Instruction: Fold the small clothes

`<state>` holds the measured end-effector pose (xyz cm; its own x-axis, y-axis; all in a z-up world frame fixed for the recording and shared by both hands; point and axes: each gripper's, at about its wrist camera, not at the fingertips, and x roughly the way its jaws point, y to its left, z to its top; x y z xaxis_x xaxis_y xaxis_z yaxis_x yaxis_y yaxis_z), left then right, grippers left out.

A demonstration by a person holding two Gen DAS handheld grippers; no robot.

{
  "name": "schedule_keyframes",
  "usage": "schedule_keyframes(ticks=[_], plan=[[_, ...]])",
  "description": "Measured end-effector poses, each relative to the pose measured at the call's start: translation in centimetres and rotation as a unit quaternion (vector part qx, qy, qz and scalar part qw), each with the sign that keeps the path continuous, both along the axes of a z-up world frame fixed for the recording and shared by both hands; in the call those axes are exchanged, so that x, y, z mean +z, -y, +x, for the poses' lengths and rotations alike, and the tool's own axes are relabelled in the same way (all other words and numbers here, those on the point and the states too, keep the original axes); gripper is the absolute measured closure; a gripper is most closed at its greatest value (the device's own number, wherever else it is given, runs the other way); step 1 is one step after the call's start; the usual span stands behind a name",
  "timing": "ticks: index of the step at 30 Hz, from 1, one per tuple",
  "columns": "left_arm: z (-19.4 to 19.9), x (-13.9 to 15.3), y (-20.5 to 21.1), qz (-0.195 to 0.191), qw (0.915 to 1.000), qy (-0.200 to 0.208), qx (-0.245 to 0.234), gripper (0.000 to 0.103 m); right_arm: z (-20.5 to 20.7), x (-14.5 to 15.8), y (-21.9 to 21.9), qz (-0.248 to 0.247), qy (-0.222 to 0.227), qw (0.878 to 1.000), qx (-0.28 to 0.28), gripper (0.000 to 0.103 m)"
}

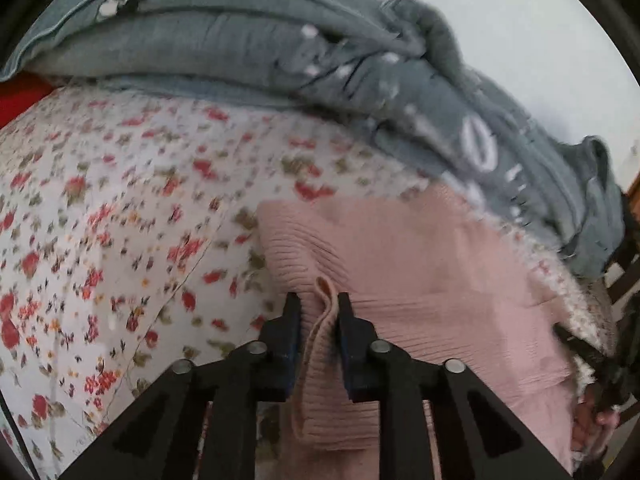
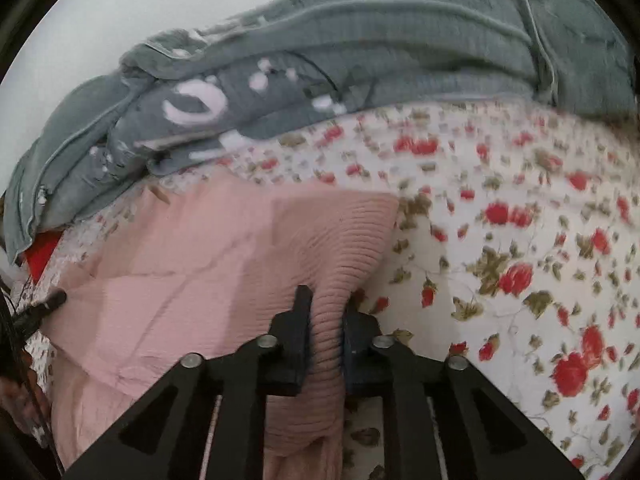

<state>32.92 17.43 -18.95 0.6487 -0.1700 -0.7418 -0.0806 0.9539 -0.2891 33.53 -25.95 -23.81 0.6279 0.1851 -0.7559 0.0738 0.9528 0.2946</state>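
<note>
Bedding fills both views: a white sheet w/ red floral print (image 1: 120, 208) is spread across the left and centre of the left wrist frame, and across the right half of the right wrist frame (image 2: 520, 240). A heap of grey-green blanket (image 1: 240, 40) w/ white markings is piled along the top of each frame (image 2: 360, 60), butting against the far edge of the sheet. A scrap of red fabric (image 1: 20, 96) is seen at the left edge under the blanket; what it belongs to cannot be told. A pale wall (image 1: 540, 40) is seen behind the heap.

Counted: one pink ribbed knit garment (image 1: 420, 272), one floral sheet, one blanket heap, two grippers.

The pink garment is laid flat on the sheet, lower centre to lower right in the left wrist frame and lower left to centre in the right wrist frame (image 2: 180, 260), just short of the blanket. Nothing is seen lying on top of it.

The left gripper (image 1: 320, 308) is seen at bottom centre, jaws nearly closed, w/ a raised fold of the pink knit edge pinched between the pads. The right gripper (image 2: 326, 312) is likewise narrowed to a small gap, w/ a ridge of the ribbed knit clamped between the pads at the garment's right edge. The opposite gripper's tip is visible at the far edge of each frame, blurred.
</note>
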Motion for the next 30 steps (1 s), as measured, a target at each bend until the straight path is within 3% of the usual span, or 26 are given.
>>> schedule_keyframes(ticks=[2, 3, 7, 11, 15, 19, 22, 24, 26, 28, 30], plan=[[-0.4, 0.4, 0.1, 0.021, 0.9997, 0.002, 0.008, 0.069, -0.4, 0.4, 0.2, -0.012, 0.007, 1.0, -0.009, 0.064], [-0.5, 0.6, 0.2, 0.026, 0.9996, 0.003, 0.009, 0.069, -0.8, 0.6, 0.2, -0.026, 0.007, 1.0, -0.013, 0.062], [-1.9, 1.4, 0.6, 0.042, 0.9991, 0.008, 0.008, 0.069, -3.0, 2.0, 0.0, -0.057, 0.023, 0.998, -0.021, 0.062], [-3.7, 2.8, 1.7, 0.087, 0.9957, 0.031, 0.008, 0.069, -6.5, 4.1, -0.5, -0.106, 0.045, 0.993, -0.018, 0.062], [-6.0, 4.7, 2.4, 0.074, 0.9959, 0.051, 0.003, 0.069, -11.0, 5.7, -0.7, -0.147, 0.051, 0.988, -0.019, 0.062], [-10.3, 5.5, 2.8, 0.083, 0.9954, 0.049, 0.001, 0.07, -16.1, 6.7, 0.3, -0.132, 0.058, 0.989, -0.041, 0.064], [-14.1, 5.8, 2.5, 0.061, 0.9972, 0.035, -0.023, 0.07, -19.7, 6.6, 0.4, -0.115, 0.045, 0.992, -0.038, 0.078], [-16.9, 5.7, 2.1, 0.052, 0.9977, 0.033, -0.026, 0.07, -22.2, 6.5, 0.1, -0.105, 0.042, 0.993, -0.023, 0.078], [-19.7, 5.4, 1.6, 0.043, 0.9981, 0.035, -0.025, 0.067, -24.4, 6.0, -0.3, -0.082, 0.04, 0.996, -0.001, 0.071], [-22.2, 4.6, 1.1, 0.03, 0.9991, 0.024, -0.02, 0.058, -26.6, 5.2, -0.9, -0.06, 0.035, 0.997, 0.019, 0.059], [-24.4, 3.6, 0.6, 0.019, 0.9996, 0.014, -0.018, 0.054, -28.9, 4.3, -1.7, -0.058, 0.031, 0.997, 0.036, 0.057]])
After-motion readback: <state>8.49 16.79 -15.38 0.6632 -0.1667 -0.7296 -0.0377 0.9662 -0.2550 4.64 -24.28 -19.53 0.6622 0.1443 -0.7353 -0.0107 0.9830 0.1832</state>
